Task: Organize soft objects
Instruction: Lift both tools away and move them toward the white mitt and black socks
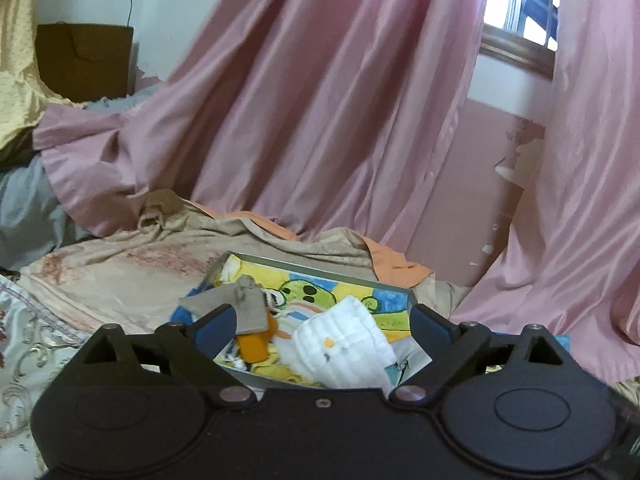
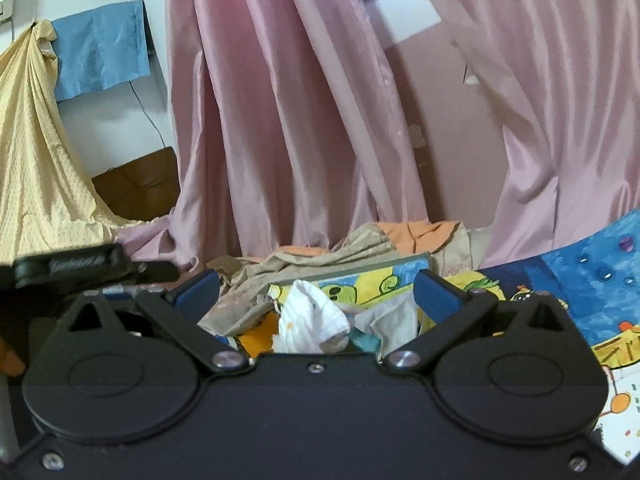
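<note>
A shallow box (image 1: pixel 316 269) lined with a bright cartoon print lies on the bed. In it are a beige cloth (image 1: pixel 240 304), an orange piece (image 1: pixel 254 346) and a crumpled white cloth (image 1: pixel 344 344). My left gripper (image 1: pixel 322 320) hangs above the box's near side, open, with nothing between its blue pads. In the right wrist view the same white cloth (image 2: pixel 308 320), the beige cloth (image 2: pixel 240 312), the orange piece (image 2: pixel 256 338) and a pale grey-white cloth (image 2: pixel 392 320) sit in the box (image 2: pixel 360 270). My right gripper (image 2: pixel 316 288) is open above them and holds nothing.
Pink curtains (image 1: pixel 320 100) hang close behind the bed, with a window (image 1: pixel 520 4) at the upper right. Rumpled beige and orange bedding (image 1: pixel 132 256) surrounds the box. A cartoon sheet (image 2: pixel 580 280) lies at the right. A cardboard box (image 1: pixel 84 60) and yellow fabric (image 2: pixel 36 160) stand at the left.
</note>
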`<act>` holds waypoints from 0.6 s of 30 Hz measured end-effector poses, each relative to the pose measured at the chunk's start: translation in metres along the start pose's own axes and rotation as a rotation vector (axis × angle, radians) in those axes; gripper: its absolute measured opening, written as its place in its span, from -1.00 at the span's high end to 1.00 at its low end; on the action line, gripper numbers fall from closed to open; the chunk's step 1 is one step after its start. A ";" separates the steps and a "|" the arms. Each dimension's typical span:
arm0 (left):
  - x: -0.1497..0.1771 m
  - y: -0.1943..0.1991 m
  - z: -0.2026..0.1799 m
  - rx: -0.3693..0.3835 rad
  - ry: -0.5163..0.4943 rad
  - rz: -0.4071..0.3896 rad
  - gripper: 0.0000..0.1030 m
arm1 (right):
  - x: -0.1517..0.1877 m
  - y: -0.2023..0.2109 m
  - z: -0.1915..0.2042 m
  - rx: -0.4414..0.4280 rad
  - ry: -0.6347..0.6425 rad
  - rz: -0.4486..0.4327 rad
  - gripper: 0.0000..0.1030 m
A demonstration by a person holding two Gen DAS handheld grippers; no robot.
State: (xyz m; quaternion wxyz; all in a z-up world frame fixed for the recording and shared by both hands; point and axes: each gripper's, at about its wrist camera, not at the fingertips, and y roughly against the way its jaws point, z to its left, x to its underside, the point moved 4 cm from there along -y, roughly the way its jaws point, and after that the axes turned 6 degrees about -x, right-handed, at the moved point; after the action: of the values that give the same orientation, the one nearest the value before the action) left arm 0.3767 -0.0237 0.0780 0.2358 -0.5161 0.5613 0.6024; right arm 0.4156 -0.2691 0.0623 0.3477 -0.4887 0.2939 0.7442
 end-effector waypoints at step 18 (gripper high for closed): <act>0.038 0.083 0.074 0.037 -0.080 -0.118 -0.92 | -0.008 0.049 0.085 -0.013 0.168 -0.135 -0.99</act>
State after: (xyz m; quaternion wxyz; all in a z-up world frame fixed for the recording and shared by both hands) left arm 0.2655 0.0115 0.0679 0.3028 -0.5193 0.5313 0.5970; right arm 0.3336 -0.2339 0.1038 0.3682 -0.5702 0.2837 0.6773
